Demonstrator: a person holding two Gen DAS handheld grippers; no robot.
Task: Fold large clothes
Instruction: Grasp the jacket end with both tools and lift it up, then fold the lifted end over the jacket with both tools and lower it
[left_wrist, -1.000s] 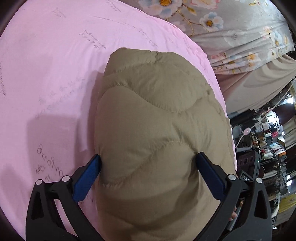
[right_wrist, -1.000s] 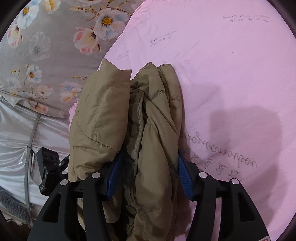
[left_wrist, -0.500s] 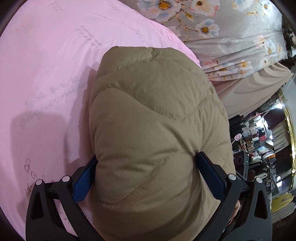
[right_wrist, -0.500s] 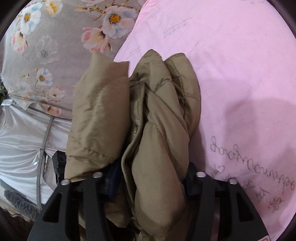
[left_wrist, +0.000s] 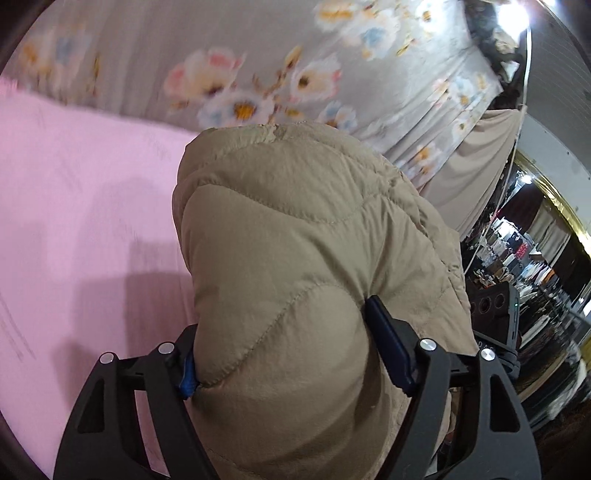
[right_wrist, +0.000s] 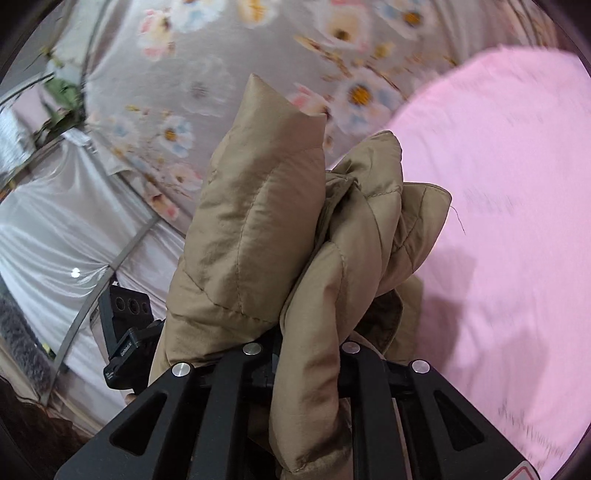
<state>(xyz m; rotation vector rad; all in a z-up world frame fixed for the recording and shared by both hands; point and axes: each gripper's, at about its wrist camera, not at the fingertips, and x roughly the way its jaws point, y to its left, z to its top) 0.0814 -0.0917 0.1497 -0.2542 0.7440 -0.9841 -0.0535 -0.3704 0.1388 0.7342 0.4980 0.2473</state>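
A tan quilted puffer jacket fills the middle of the left wrist view. My left gripper is shut on a thick fold of it, one blue pad on each side. In the right wrist view my right gripper is shut on a bunched edge of the same jacket, its pads hidden by fabric. Both hold the jacket above the pink bed sheet, which also shows in the right wrist view.
A grey floral bedspread lies beyond the pink sheet and also shows in the right wrist view. White satin fabric hangs at the left. A cluttered room lies off the bed at the right.
Both grippers closed tighter on the jacket and lifted it, tilting up toward the floral bedspread. The right jaws went from wide to nearly together.
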